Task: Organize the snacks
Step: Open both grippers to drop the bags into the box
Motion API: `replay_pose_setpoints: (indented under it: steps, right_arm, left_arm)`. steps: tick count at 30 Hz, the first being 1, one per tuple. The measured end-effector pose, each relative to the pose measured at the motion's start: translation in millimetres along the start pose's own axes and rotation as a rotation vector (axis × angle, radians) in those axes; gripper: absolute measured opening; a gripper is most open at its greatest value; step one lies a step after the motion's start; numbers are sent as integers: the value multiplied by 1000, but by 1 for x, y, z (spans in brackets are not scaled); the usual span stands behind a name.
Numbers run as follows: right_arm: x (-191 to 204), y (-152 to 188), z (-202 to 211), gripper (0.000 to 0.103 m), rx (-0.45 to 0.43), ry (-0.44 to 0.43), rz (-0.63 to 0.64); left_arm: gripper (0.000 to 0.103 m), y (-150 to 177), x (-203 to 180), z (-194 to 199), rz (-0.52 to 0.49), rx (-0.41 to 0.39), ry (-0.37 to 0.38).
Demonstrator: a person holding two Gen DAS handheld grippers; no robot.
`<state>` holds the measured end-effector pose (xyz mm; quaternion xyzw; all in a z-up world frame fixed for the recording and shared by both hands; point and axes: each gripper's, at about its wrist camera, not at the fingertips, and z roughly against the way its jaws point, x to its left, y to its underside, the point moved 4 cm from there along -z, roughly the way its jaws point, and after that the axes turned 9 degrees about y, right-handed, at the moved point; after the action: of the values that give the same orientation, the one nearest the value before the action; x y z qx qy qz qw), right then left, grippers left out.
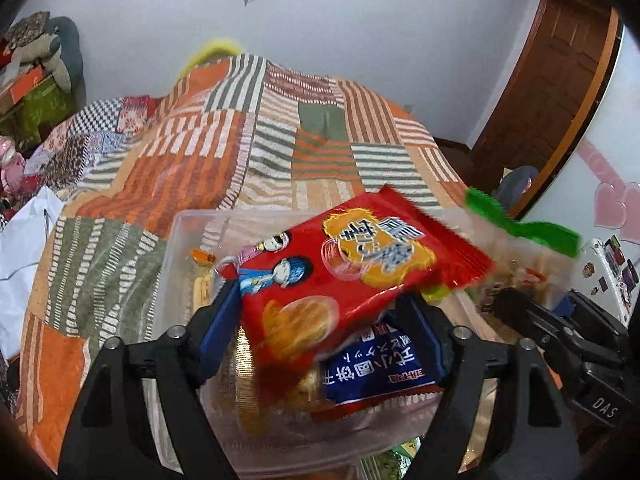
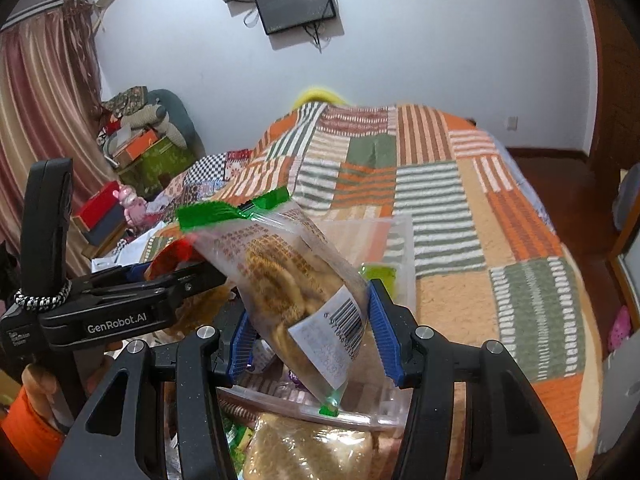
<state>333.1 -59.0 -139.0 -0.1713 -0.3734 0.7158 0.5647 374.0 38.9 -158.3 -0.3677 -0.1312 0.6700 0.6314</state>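
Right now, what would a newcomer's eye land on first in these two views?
The red snack packet, between the left gripper's blue pads above a clear plastic bin. Beside it, the right gripper pinches a clear, green-topped biscuit bag. Behind both spreads an orange-and-green patchwork bedspread.

Ahead of me a patchwork bedspread (image 2: 400,184) covers the bed. Pale wall (image 2: 440,40) behind, screen (image 2: 296,4) at top centre, striped curtain (image 2: 36,120) far left, wooden door (image 1: 560,80) at right.

Patchwork bed (image 1: 280,128); clear plastic bin (image 1: 176,264) sits on it
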Motion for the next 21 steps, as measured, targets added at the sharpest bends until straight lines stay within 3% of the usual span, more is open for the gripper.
replay_pose_setpoints:
  steps: [4, 13, 21]
  right_arm:
    - [-2, 2, -4, 51, 40, -13, -23]
    - [-1, 4, 17, 52, 8, 16, 21]
    - [-4, 13, 35, 70, -14, 41, 31]
  left_arm:
    - [84, 1, -1, 5, -2, -14, 18]
    - [84, 9, -8, 31, -33, -29, 15]
    - [84, 30, -9, 59, -53, -36, 13]
